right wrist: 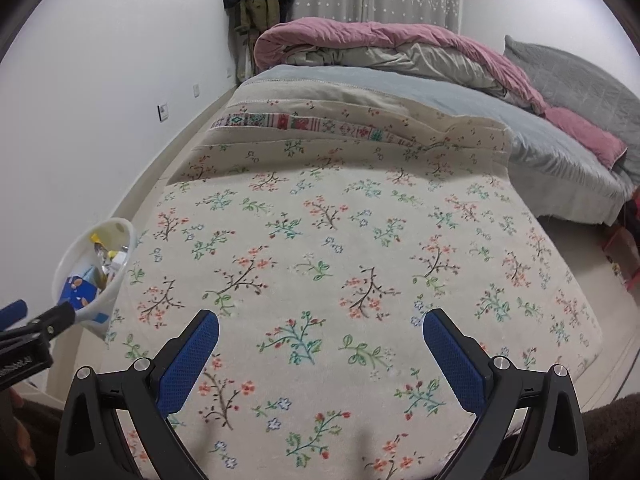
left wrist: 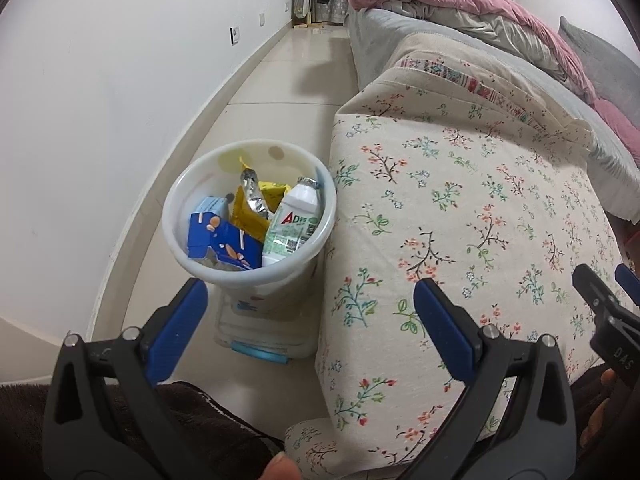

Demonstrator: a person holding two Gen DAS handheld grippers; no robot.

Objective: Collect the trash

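Bin [left wrist: 250,216]: white, upright on the floor, touching the near left corner of the floral table [left wrist: 460,216]. Mouth faces up.
Contents: white bottle [left wrist: 294,220] leaning on the table-side wall, long axis tilted, neck pointing up and away; blue carton [left wrist: 222,242] at the near side; yellow wrapper [left wrist: 250,210] and a foil piece [left wrist: 254,192] behind it.
Loose trash: none seen on the table top or on the visible floor. By the look of it, the collecting is done or nearly so.
Left gripper [left wrist: 310,312]: jaws wide apart, holding nothing. It sits above and just short of the bin; the bin lies ahead and a little to its left, beyond the left fingertip.
Right gripper [right wrist: 320,344]: jaws wide apart, empty, over the near middle of the table.
Key relation: bin is far to the left of the right gripper, at the edge of its view. The left hand is clearly nearer.
Judgement: any further move at the bin belongs to the left hand, coming down from above.
Background: bed [right wrist: 360,92] with a pink quilt [right wrist: 380,36], well beyond the table.
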